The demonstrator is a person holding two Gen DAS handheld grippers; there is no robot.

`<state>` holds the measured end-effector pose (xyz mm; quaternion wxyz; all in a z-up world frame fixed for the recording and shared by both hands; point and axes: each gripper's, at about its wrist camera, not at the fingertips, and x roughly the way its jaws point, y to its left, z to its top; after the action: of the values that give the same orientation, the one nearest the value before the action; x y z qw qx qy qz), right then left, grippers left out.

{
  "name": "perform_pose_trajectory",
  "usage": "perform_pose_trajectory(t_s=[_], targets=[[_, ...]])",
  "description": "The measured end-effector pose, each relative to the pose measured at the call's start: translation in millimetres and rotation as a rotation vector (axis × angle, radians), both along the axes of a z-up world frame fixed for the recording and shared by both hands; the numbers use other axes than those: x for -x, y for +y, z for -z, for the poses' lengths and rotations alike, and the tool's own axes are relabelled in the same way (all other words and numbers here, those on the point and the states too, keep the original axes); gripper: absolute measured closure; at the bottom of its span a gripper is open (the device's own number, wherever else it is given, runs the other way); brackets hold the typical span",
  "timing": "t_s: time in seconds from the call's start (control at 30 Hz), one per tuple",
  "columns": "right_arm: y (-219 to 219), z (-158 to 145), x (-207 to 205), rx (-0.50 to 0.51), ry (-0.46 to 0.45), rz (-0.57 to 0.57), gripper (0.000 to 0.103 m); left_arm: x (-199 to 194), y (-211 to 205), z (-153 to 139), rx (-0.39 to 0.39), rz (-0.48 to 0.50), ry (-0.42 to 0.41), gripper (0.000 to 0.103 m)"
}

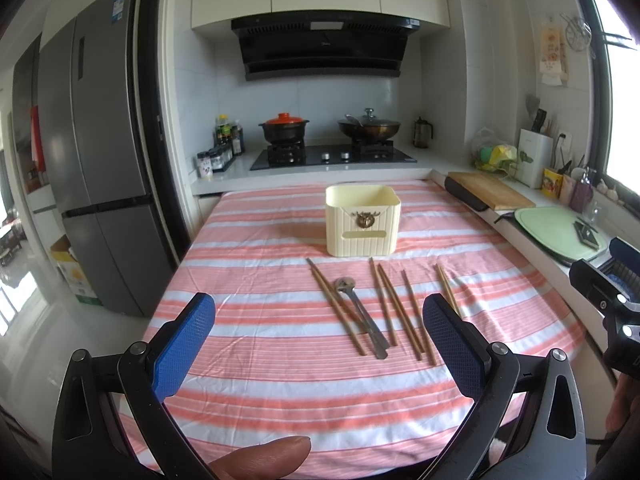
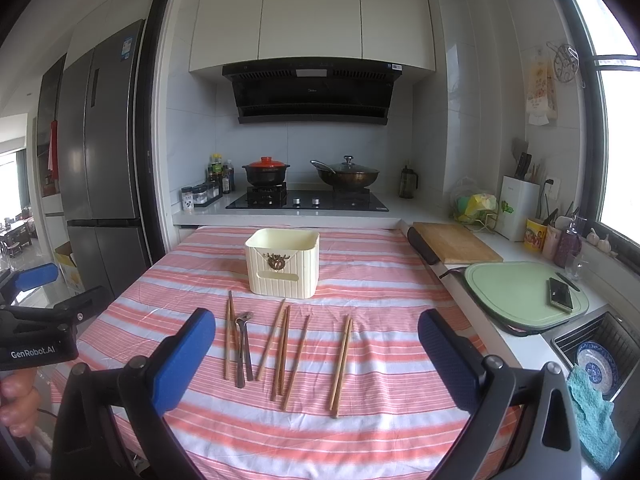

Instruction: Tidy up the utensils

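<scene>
A cream ribbed utensil holder (image 1: 363, 220) (image 2: 283, 262) stands on the pink-striped tablecloth (image 1: 260, 320) (image 2: 380, 420). In front of it lie several wooden chopsticks (image 1: 394, 308) (image 2: 282, 350) and a metal spoon (image 1: 362, 316) (image 2: 243, 346). One pair of chopsticks (image 2: 341, 364) lies apart to the right. My left gripper (image 1: 318, 340) is open and empty, above the near part of the table, short of the utensils. My right gripper (image 2: 316, 356) is open and empty, also short of the utensils.
A stove (image 1: 332, 156) with a red-lidded pot and a wok stands behind the table. To the right are a wooden cutting board (image 2: 456, 242), a green board (image 2: 520, 296) with a phone, and a sink (image 2: 600, 356). A grey fridge (image 1: 92, 160) stands left.
</scene>
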<state>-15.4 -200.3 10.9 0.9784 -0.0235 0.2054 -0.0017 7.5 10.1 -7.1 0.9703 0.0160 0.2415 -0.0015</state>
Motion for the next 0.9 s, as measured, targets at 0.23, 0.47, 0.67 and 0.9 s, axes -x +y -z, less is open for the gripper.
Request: perform_pose_trajectory(t_s=[0.23,0.47,0.67,0.9], targets=[[-0.2,1.4,-1.0,-0.002,0.003,0.001,0.000,-0.3,0.0,-0.4,0.000,0.000,0.001,0.000],[-0.7,2.4,-1.6,-0.003,0.003,0.003,0.000,-0.6,0.1,-0.7,0.000,0.000,0.001,0.000],[-1.3,2.8,-1.3,-0.004,0.003,0.003,0.000,-0.6,0.2,-0.6,0.000,0.000,0.002,0.000],[-1.9,4.0,-1.3,-0.005,0.007,0.003,0.000,-0.7,0.1,-0.6,-0.001,0.001,0.003,0.000]])
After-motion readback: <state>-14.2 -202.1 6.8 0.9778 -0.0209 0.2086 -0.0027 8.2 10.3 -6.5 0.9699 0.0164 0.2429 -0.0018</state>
